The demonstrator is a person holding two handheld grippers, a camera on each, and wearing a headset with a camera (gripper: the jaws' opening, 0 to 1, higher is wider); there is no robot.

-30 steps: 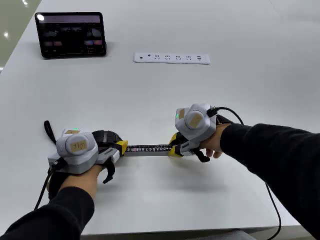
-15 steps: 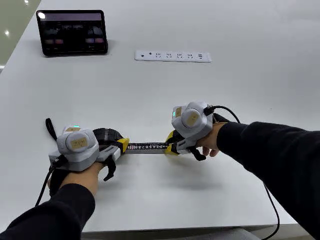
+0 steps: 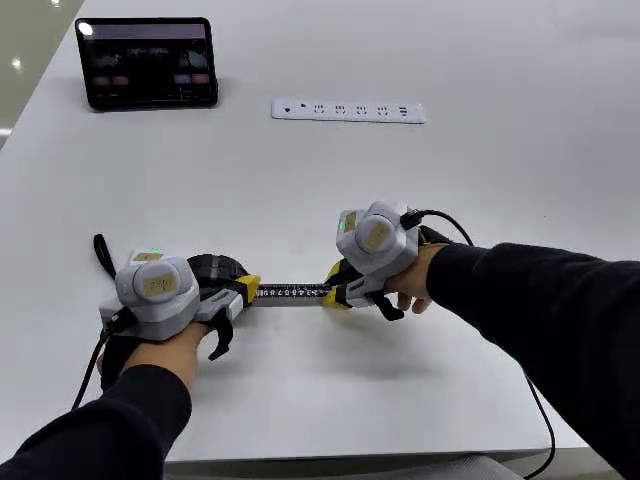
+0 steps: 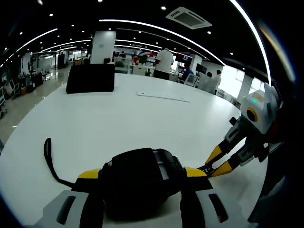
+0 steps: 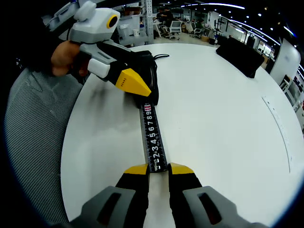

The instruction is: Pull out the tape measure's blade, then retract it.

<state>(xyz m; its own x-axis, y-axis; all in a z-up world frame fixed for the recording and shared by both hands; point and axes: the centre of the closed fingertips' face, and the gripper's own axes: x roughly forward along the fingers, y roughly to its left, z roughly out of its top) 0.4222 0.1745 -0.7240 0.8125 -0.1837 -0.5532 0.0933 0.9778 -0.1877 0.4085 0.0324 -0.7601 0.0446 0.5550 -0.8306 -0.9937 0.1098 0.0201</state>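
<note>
**Head view:** The left gripper [image 3: 240, 293] is clamped on the black tape measure case [image 3: 214, 271], which rests on the white bench [image 3: 300, 200]. A short stretch of blade [image 3: 290, 292] runs flat along the bench from the case to the right gripper [image 3: 334, 296], which pinches the blade's far end. A black strap [image 3: 100, 255] lies just left of the case. A tablet [image 3: 148, 62] and a white power strip [image 3: 348, 110] sit well apart at the far side, clear of both hands.

**Left gripper view:** The case sits between the yellow-tipped fingers [image 4: 88, 174], which press on its two sides. The strap curls on the bench to the left, and the right gripper comes in low from the right. People [image 4: 165, 61] stand in the room behind.

**Right gripper view:** The blade's printed numbers, 1 to 9, can be read here. The fingers are almost together, gripping the blade tip between them. The blade leads straight to the case in the left gripper. A mesh chair back [image 5: 28, 142] shows past the bench edge.
</note>
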